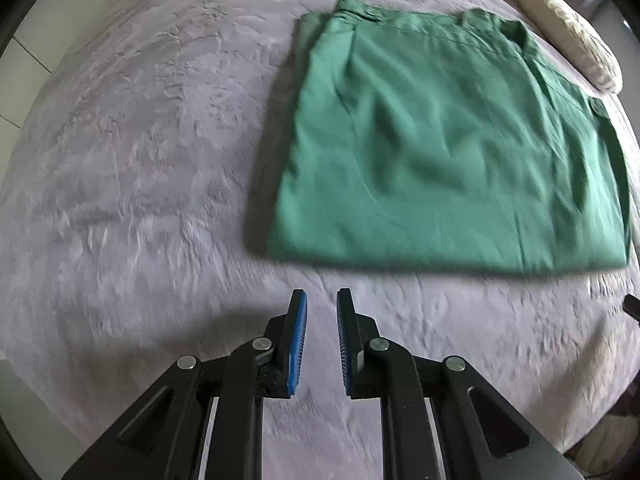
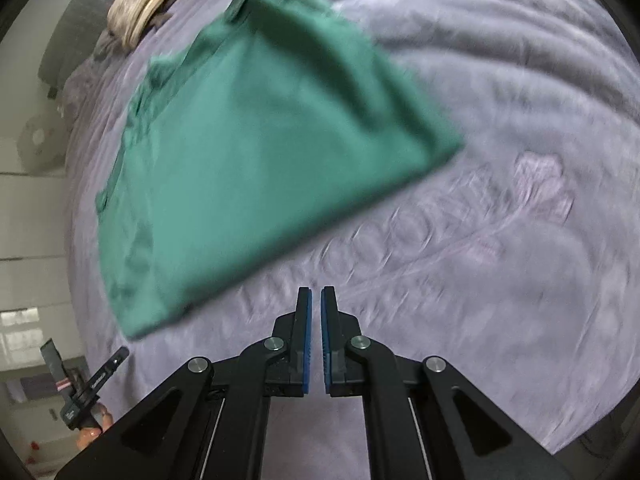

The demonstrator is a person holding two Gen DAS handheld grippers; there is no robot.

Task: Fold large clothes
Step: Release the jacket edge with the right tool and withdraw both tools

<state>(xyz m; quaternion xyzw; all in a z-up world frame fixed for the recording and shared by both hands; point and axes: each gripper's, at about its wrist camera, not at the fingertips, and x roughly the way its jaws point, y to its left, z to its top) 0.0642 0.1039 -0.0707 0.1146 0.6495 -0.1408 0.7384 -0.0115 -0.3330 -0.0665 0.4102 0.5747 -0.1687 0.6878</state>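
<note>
A green garment (image 1: 448, 140) lies folded into a flat rectangle on the lavender bedspread (image 1: 140, 160), its waistband and button at the far edge. My left gripper (image 1: 322, 296) hovers over bare bedspread just short of the garment's near edge, its blue pads a narrow gap apart with nothing between them. In the right wrist view the same garment (image 2: 272, 152) lies up and to the left. My right gripper (image 2: 316, 292) is shut and empty over the bedspread (image 2: 500, 280) beside the garment's near corner. The left gripper (image 2: 86, 384), held in a hand, shows at the lower left.
A beige pillow (image 1: 572, 44) and crumpled tan cloth (image 2: 148, 4) lie beyond the garment's far side. The bed's edge and tiled floor (image 1: 24, 60) show at the left. A dark tip (image 1: 632, 308) pokes in at the right edge.
</note>
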